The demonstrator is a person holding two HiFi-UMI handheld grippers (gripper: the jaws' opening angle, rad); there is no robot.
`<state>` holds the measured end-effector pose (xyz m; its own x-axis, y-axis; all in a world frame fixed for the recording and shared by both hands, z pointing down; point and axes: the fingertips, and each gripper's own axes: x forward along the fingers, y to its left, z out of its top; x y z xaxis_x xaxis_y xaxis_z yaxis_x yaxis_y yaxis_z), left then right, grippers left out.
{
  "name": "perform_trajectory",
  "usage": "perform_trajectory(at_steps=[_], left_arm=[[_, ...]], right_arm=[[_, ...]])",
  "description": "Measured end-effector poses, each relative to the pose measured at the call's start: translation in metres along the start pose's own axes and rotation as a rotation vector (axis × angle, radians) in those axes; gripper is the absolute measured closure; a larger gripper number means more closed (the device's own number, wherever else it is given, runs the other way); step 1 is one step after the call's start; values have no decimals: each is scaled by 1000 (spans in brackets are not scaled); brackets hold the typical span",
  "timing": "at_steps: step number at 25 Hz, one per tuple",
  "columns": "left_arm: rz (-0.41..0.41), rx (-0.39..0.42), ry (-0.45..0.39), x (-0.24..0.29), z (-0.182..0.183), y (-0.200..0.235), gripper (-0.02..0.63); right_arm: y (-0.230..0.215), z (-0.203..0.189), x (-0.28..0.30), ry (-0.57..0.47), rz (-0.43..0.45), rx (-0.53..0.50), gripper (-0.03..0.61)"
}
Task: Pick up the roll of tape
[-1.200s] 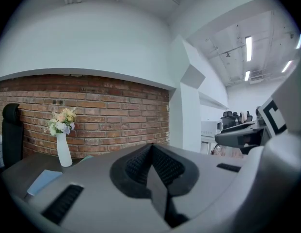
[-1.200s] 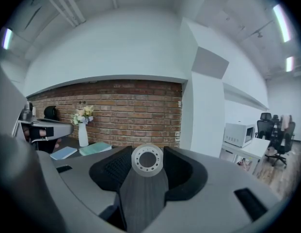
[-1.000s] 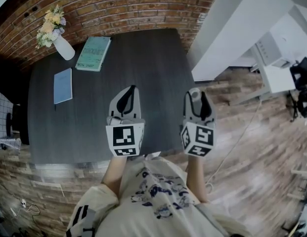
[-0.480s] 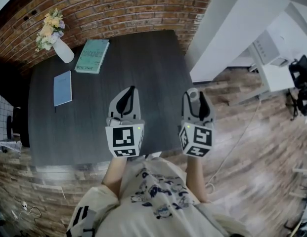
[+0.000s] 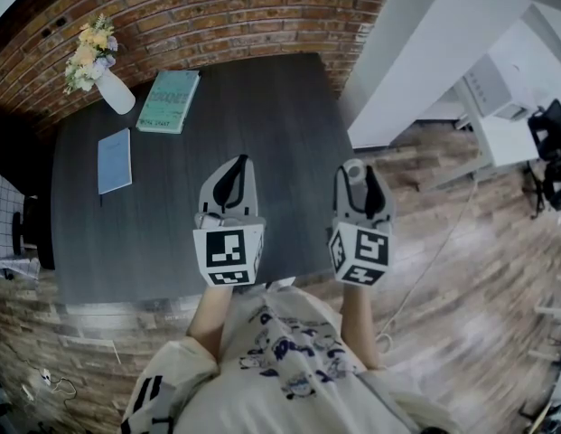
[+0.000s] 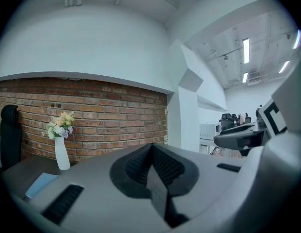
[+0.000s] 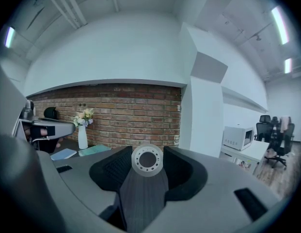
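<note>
A small white roll of tape (image 7: 147, 161) sits clamped between the dark pads of my right gripper (image 7: 147, 150), its open core facing the camera. In the head view the roll of tape (image 5: 353, 172) shows as a pale cylinder at the tip of the right gripper (image 5: 358, 166), held in the air over the right edge of the dark table (image 5: 163, 233). My left gripper (image 5: 239, 162) hovers over the table's near part beside it. Its jaws meet in a closed V with nothing between them, as the left gripper (image 6: 151, 147) view shows.
A white vase of flowers (image 5: 107, 72), a green book (image 5: 170, 99) and a blue notebook (image 5: 115, 159) lie at the table's far left. A brick wall (image 5: 217, 12) runs behind. A white pillar (image 5: 425, 61) stands right of the table, with wood floor below.
</note>
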<state>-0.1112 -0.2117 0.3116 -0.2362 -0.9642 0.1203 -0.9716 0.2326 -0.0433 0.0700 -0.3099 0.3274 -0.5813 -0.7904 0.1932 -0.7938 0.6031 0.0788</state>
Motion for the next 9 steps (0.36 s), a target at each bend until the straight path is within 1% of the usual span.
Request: perform_trajectory(at_steps=[9], left_arm=[[-7,4,-3,6,1,3,613]], right_arm=[[-1,2,6,0,-9,1,379]])
